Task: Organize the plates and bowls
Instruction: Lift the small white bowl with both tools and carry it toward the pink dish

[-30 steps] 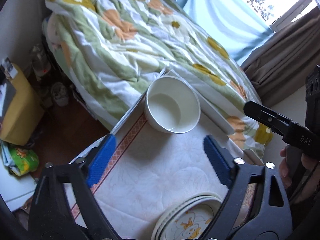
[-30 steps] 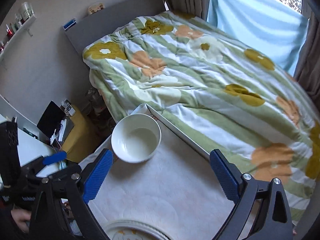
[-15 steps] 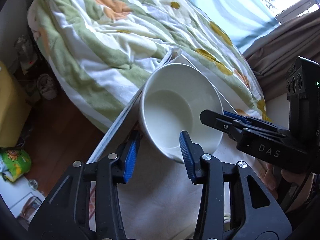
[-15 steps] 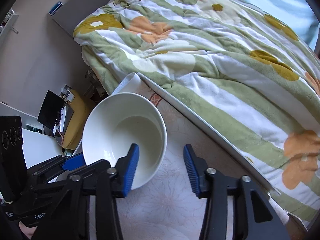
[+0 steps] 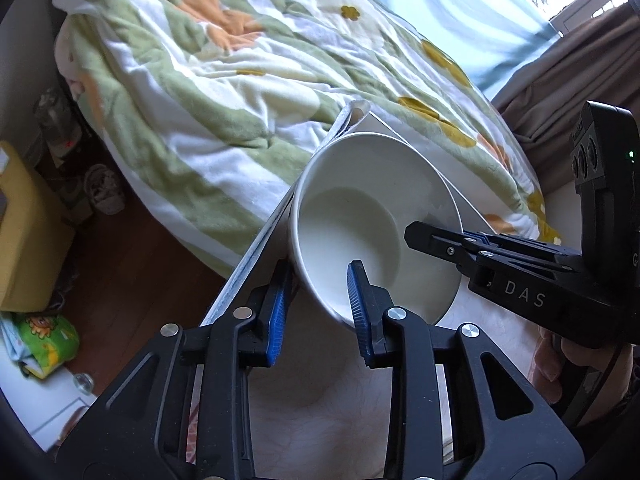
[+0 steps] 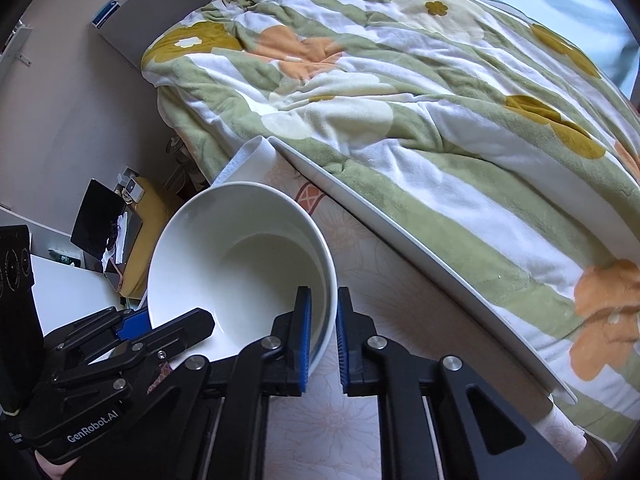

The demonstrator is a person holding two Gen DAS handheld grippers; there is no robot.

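Note:
A plain white bowl is tilted near the far left corner of the cloth-covered table. My left gripper straddles its near left rim, one blue pad inside and one outside, closed on the wall. My right gripper clamps the bowl's right rim the same way. Each gripper shows in the other's view, the right one in the left wrist view and the left one in the right wrist view. The plates are out of view.
A bed with a green, white and orange floral blanket runs along the table's far edge. A yellow box and clutter sit on the wooden floor to the left. A white desk lies at the left.
Both grippers have moved forward from open and apart to closed on opposite rims of the bowl. The bowl is now tilted and looms larger. The plate stack has left the views.

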